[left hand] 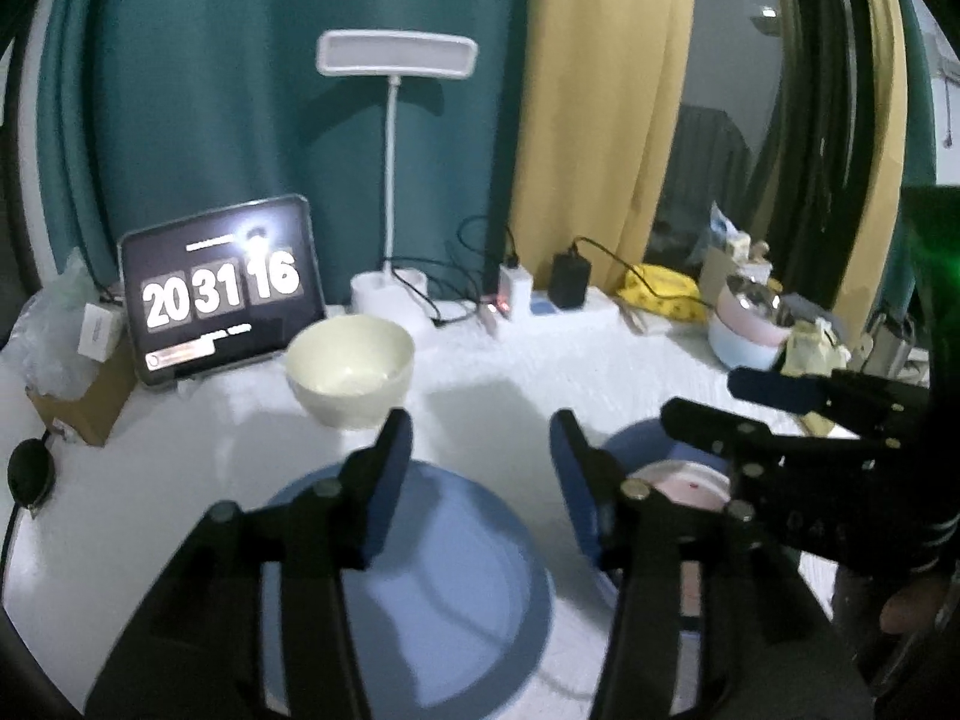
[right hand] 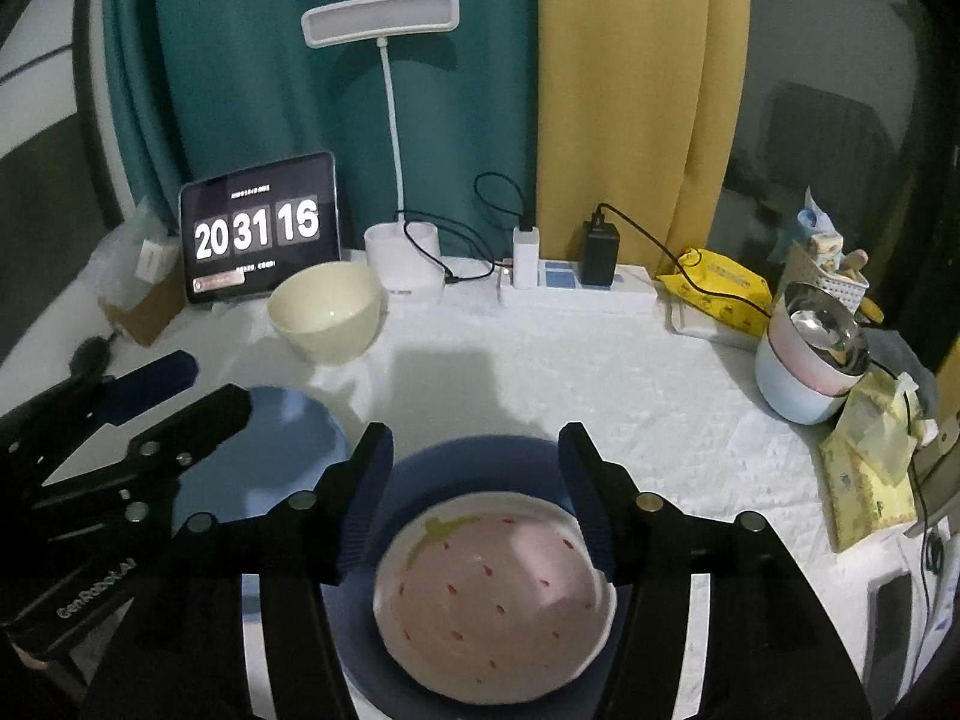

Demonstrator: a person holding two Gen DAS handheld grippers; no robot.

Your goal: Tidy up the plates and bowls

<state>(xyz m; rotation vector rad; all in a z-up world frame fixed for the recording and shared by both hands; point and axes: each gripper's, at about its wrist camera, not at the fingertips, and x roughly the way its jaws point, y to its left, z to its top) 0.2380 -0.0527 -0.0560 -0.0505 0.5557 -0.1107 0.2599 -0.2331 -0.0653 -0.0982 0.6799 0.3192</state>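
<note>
Two grippers, left (left hand: pixel 480 456) over light-blue plate (left hand: pixel 456 588), right (right hand: pixel 474 474) over strawberry plate (right hand: pixel 492 594) on dark-blue plate (right hand: pixel 480 456), jaws spread; cream bowl (right hand: pixel 324 312) beyond.

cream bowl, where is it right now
The cream bowl stands upright at the back left of the table, just in front of the tablet clock and left of the lamp base, beyond the light blue plate.

The tablet (right hand: pixel 259 228) screen reads "20 31 16", and the left gripper (right hand: pixel 171 387) body bears "GenRobot.AI"
</note>
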